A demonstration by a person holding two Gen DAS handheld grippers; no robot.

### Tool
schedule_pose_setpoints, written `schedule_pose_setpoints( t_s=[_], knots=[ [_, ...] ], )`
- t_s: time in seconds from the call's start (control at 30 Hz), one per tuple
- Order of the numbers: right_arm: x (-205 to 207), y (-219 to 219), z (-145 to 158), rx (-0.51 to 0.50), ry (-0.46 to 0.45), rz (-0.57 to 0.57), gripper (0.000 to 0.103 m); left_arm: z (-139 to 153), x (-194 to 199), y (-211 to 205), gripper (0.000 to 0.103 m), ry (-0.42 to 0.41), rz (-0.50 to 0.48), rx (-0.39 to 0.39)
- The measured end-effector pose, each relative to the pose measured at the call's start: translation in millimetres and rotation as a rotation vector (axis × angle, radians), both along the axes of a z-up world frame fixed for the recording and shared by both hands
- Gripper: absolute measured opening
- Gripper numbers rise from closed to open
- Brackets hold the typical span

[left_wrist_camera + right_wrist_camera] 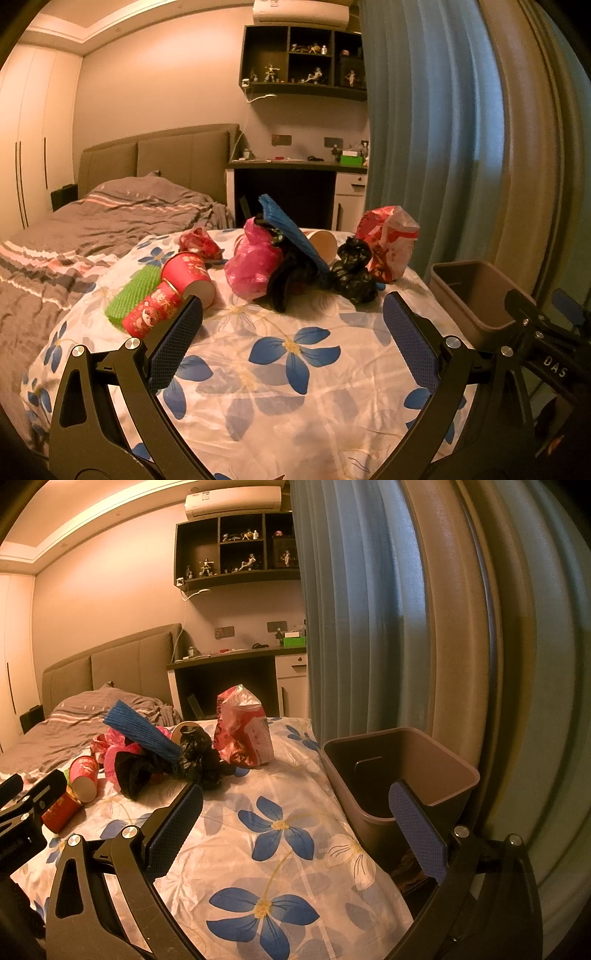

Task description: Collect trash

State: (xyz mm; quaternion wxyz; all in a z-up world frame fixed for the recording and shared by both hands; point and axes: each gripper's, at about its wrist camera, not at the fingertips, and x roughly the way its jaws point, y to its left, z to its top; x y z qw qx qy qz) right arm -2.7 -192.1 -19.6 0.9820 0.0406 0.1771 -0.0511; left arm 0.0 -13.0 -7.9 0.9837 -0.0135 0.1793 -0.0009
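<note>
On the flower-printed white cloth [295,369] every scrap — red paper cups [184,275], black crumpled bag [351,269] — lay uncollected beside our seemingly empty brown plastic bin [402,771], both grippers [291,332] [295,819] wide open, holding nothing.

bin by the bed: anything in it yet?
Looks empty. The bin stands upright, and the right wrist view shows bare inner walls; its floor is hidden. The trash pile is on the floral cover.

White letters "DAS" on the black metal body of the right claw [554,325], prints on the red paper cups [153,314] too small to read
</note>
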Motion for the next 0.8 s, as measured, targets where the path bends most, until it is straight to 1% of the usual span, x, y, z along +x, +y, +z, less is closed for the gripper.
schedule_pose_setpoints(
  t_s=[0.13,0.27,0.63,0.8],
  knots=[
    [0.2,1.7,-0.5,-0.001,-0.001,0.001,0.098,0.5,0.3,0.9,0.097,0.002,-0.005,-0.004],
    [0.6,0.2,-0.5,0.000,0.001,0.001,0.098,-9.8,2.8,-4.5,0.097,0.002,-0.019,-0.011],
    [1.8,-2.0,-1.4,0.001,0.003,0.002,0.098,-6.5,6.2,0.3,0.096,0.008,-0.034,-0.024],
    [3.4,-11.6,-1.8,0.006,0.006,-0.002,0.098,-8.8,12.6,-1.4,0.096,0.017,-0.040,-0.020]
  ],
)
